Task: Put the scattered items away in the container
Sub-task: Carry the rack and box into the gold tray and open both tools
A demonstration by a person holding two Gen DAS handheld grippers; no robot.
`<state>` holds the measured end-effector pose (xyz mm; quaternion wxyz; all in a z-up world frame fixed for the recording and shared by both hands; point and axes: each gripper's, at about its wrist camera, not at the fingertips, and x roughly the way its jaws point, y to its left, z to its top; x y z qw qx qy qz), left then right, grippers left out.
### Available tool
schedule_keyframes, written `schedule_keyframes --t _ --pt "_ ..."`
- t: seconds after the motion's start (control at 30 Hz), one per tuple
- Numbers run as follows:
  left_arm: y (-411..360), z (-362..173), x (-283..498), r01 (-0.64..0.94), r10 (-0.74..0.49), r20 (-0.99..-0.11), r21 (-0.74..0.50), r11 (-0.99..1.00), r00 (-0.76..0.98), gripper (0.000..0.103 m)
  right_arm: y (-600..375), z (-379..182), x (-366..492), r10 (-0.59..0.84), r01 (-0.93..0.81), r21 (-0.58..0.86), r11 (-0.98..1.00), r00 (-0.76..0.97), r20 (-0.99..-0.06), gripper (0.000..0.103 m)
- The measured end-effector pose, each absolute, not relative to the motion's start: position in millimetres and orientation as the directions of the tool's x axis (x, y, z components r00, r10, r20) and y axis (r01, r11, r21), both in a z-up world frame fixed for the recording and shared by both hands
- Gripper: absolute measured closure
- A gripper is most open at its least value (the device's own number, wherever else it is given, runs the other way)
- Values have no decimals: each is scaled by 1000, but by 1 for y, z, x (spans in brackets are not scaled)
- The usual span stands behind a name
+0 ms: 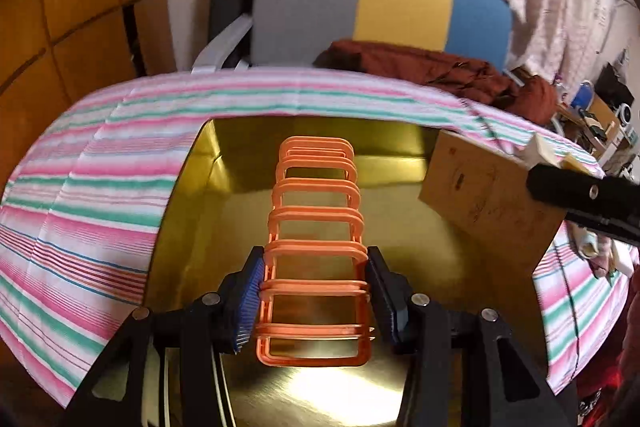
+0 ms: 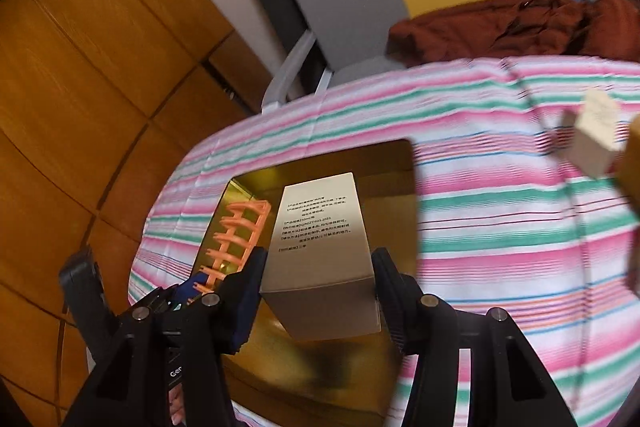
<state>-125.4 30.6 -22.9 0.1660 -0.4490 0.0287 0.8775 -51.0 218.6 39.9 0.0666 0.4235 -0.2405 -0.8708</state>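
Already both grippers hang over the gold tin [image 1: 192, 195], which sits on the striped tablecloth [image 1: 80, 187]. The left gripper [image 1: 316, 301] is clamped on an orange plastic rack [image 1: 316, 227], its blue pads pressing the two sides near the rack's close end. The rack's long axis runs straight ahead, away from the fingers and toward the tin's far wall, so the whole length lies over the tin's floor; whether its far end touches the metal cannot be told. The right gripper [image 2: 318, 287] grips a small cardboard box [image 2: 320, 247] with printed text on its upper face, held by its side faces, long axis also pointing forward over the tin's right half. From the right wrist view the rack [image 2: 236, 231] lies just left of the box, parallel to it. Judging from this, each piece needs only lowering and release, with the box kept right of the rack. A pale small box [image 2: 596, 139] lies apart on the cloth, nearer the right gripper.
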Motion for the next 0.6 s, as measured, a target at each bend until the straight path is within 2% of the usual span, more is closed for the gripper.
schedule_keyframes --t 0.17,0.4,0.6 --pt "26 -42 -155 -286 214 -843 -75 -955 -493 54 194 11 -89 -313 -115 455 -883 -578 -754 50" --pt "19 -62 -190 -228 147 -895 -53 -972 -422 53 183 -16 -117 -328 -171 483 -859 -541 -775 50" --pt "2 -58 -188 -188 235 -882 -171 -967 -408 53 172 -29 -122 -334 -171 483 -859 -527 -782 51"
